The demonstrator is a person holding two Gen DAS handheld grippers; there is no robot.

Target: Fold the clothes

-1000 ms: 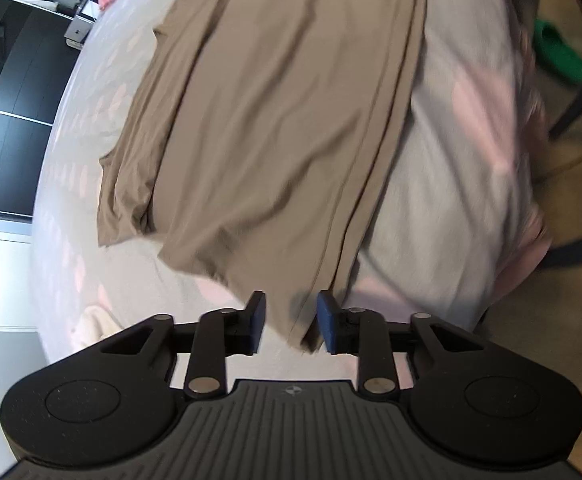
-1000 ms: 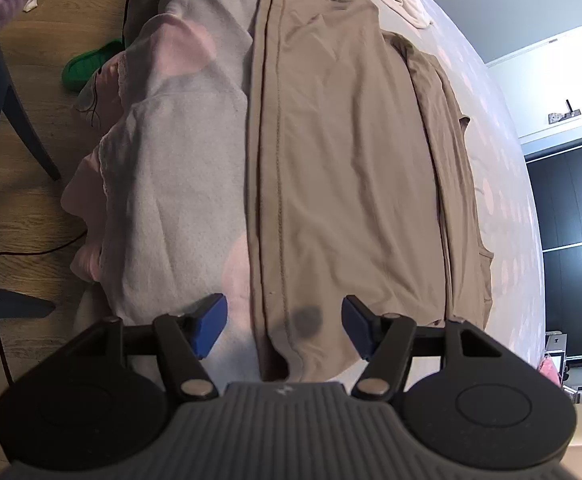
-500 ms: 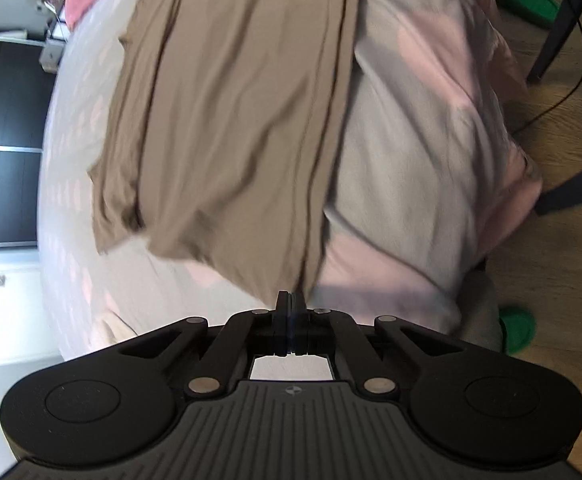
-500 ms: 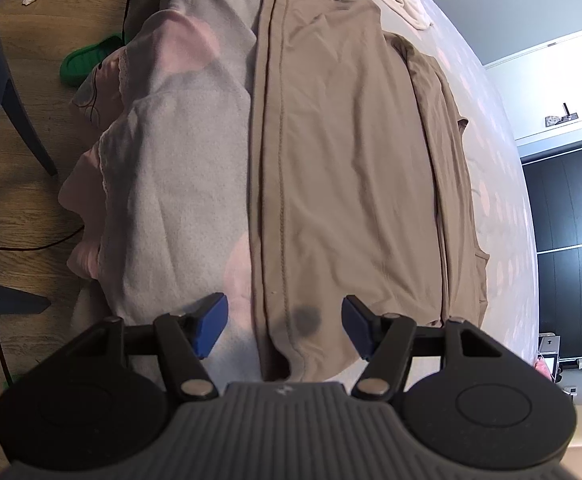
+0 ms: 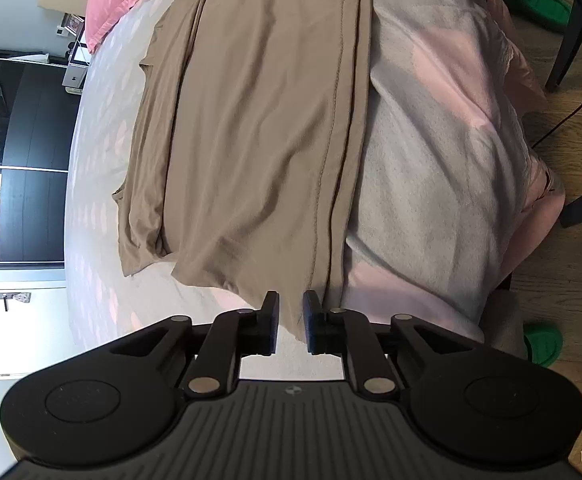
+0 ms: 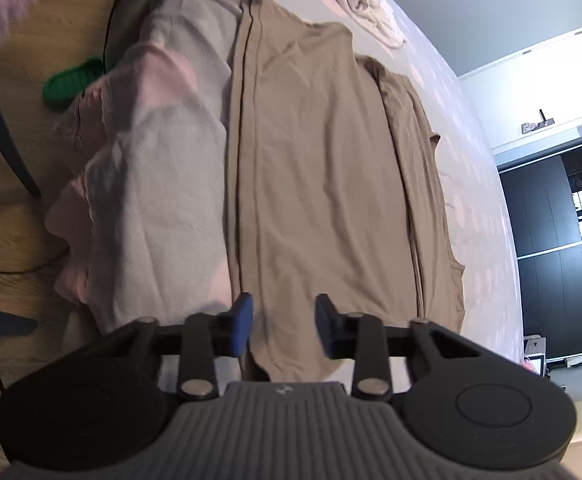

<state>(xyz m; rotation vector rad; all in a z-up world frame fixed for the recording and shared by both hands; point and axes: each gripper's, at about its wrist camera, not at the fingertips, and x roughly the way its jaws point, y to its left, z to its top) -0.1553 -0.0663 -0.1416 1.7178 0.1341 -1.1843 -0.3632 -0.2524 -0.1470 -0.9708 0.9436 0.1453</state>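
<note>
Tan garment [image 5: 259,120] lies lengthwise along the bed [image 5: 431,168], near the bed's floor-side edge. One long side is turned in, so a doubled strip runs down the side away from the floor. Opposite long edge shows seam lines, straight, parallel to the bed edge. Cloth mostly flat, soft ripples near the left end.

Stage: partly folded lengthwise. Fits either a fold in progress or a pause between folds; cannot settle which.

Risks (judgement):
- Fabric looks thin and slippery. A pinch on one layer only would lift the top ply and leave the rest behind, skewing the fold.
- Seamed edge lies close to the bed's drop-off; a pull toward the floor could drag the garment off.
- If the two ends rise unevenly, the turned-in strip could slide open.

Left hand-held gripper [image 5: 291,322]: narrow gap between jaws, the garment's end corner running between the pads. Pads close to the cloth but a gap shows; not clamped as far as I can see.

Right hand-held gripper [image 6: 283,326]: jaws apart at a medium width, straddling the other end of the garment's seamed edge. Cloth sits between the fingers; contact cannot be told. Holds nothing.

Surroundings: pale heap of cloth [image 6: 363,0] at the far end of the bed, green slipper [image 6: 73,82] on the floor, pink pillow [image 5: 107,4] in the left view.
</note>
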